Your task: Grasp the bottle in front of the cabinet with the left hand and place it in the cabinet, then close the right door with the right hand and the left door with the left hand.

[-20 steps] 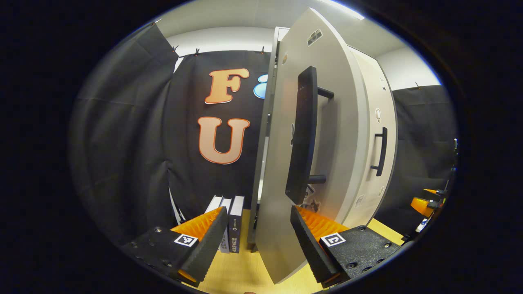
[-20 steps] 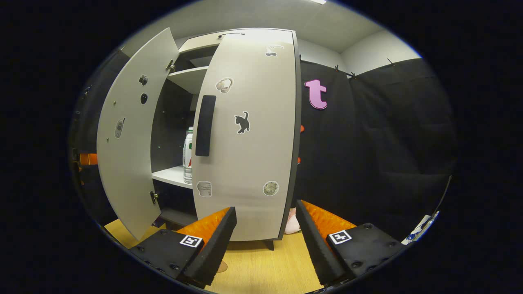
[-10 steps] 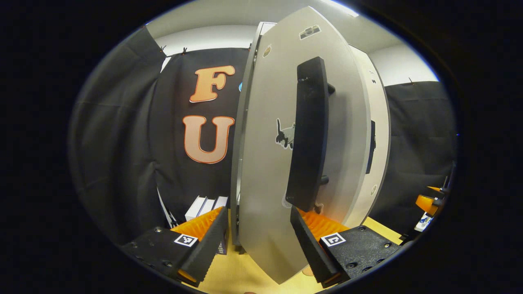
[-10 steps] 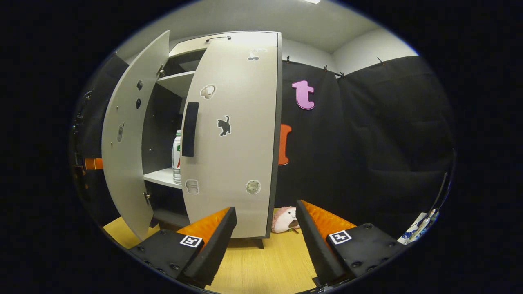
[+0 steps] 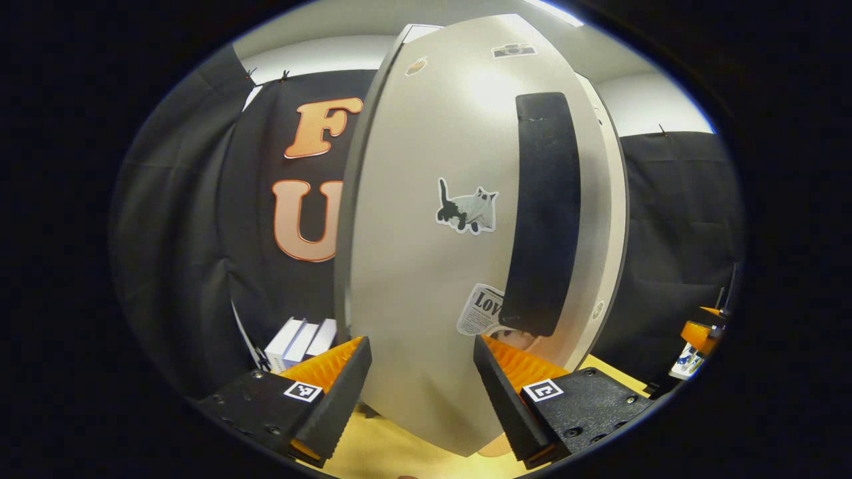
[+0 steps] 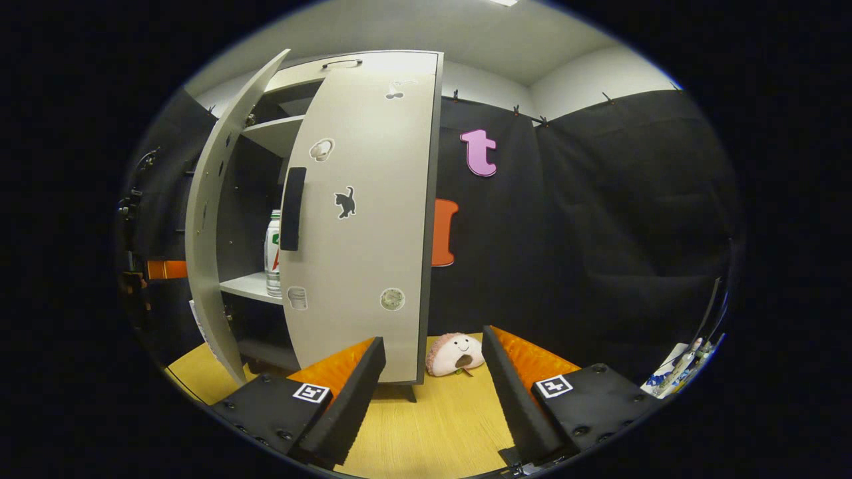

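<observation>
both grippers, left gripper (image 5: pixel 421 382) and right gripper (image 6: pixel 432 389), are wide open, holding nothing. newspaper sticker (image 5: pixel 480 309) on left door (image 5: pixel 426 266) reads "lov".

left door (image 5: pixel 426 266) blocks left tongs (image 5: pixel 421 382)

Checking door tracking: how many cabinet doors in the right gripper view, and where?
2. The right door is shut, facing the camera, with stickers and a dark handle. The left door stands ajar at the cabinet's left, seen nearly edge-on; the bottle shows between them.
</observation>
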Available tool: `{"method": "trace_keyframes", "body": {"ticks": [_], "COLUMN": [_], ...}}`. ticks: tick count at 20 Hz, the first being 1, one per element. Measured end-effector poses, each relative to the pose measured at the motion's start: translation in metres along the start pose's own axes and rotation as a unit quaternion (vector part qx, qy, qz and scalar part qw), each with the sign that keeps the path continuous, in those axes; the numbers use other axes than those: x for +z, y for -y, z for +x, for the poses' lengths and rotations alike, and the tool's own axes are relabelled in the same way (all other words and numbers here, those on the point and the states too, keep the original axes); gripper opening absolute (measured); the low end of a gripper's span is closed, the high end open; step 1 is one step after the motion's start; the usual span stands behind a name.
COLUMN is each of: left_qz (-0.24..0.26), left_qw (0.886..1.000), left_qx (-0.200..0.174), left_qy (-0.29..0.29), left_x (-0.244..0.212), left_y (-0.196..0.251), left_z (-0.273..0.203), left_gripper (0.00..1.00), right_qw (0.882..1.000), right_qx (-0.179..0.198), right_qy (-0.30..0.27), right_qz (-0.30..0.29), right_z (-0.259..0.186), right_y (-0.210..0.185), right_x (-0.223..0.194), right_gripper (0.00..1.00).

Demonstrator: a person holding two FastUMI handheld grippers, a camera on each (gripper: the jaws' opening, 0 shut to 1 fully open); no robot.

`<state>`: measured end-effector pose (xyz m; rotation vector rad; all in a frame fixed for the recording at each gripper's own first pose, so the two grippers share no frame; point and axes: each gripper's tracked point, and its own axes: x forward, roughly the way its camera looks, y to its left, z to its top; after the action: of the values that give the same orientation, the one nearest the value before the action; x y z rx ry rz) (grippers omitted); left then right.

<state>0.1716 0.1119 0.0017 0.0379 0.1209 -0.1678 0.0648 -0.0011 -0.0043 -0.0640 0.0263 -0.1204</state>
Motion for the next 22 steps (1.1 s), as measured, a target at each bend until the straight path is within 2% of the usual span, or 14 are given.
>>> {"method": "trace_keyframes", "body": {"ticks": [1,2,3,5,9,12,14,15,16,22], "left_qz": [0.002,0.006,0.011,0.018,0.037,0.035,0.037,0.038,0.040,0.033], "left_qw": [1.000,1.000,1.000,1.000,0.999,0.999,0.999,0.999,0.999,0.999], "left_qx": [-0.001,0.000,0.001,-0.003,-0.001,0.001,0.003,0.004,0.005,0.011], "left_qy": [0.000,0.000,-0.002,-0.007,-0.003,-0.003,-0.004,-0.004,-0.005,-0.011], "left_x": [0.002,0.003,0.004,0.002,0.003,0.003,0.003,0.003,0.003,0.004], "left_y": [0.006,0.009,0.013,0.022,0.024,0.027,0.028,0.029,0.029,0.033], "left_z": [0.007,0.016,0.025,0.039,0.046,0.051,0.057,0.060,0.063,0.078], "left_gripper": [0.95,0.92,0.95,0.95,0.95,0.92,0.95,0.92,0.95,0.95], "right_qw": [1.000,1.000,1.000,1.000,0.999,0.999,0.999,0.999,0.999,0.999], "right_qx": [-0.005,-0.009,-0.013,-0.022,-0.035,-0.036,-0.033,-0.033,-0.032,-0.029], "right_qy": [0.000,-0.001,-0.001,-0.001,-0.004,-0.010,-0.012,-0.013,-0.014,-0.025], "right_qz": [0.001,0.002,0.002,0.002,0.007,0.012,0.012,0.012,0.012,0.017], "right_z": [0.000,-0.001,-0.002,-0.003,-0.004,0.000,0.004,0.005,0.007,0.021], "right_y": [0.004,0.007,0.012,0.020,0.032,0.031,0.029,0.029,0.028,0.033], "right_x": [0.000,-0.001,-0.001,-0.001,-0.004,-0.008,-0.009,-0.009,-0.009,-0.010], "right_gripper": [0.96,0.96,0.96,0.96,0.96,0.96,0.96,0.96,0.96,0.96]}}
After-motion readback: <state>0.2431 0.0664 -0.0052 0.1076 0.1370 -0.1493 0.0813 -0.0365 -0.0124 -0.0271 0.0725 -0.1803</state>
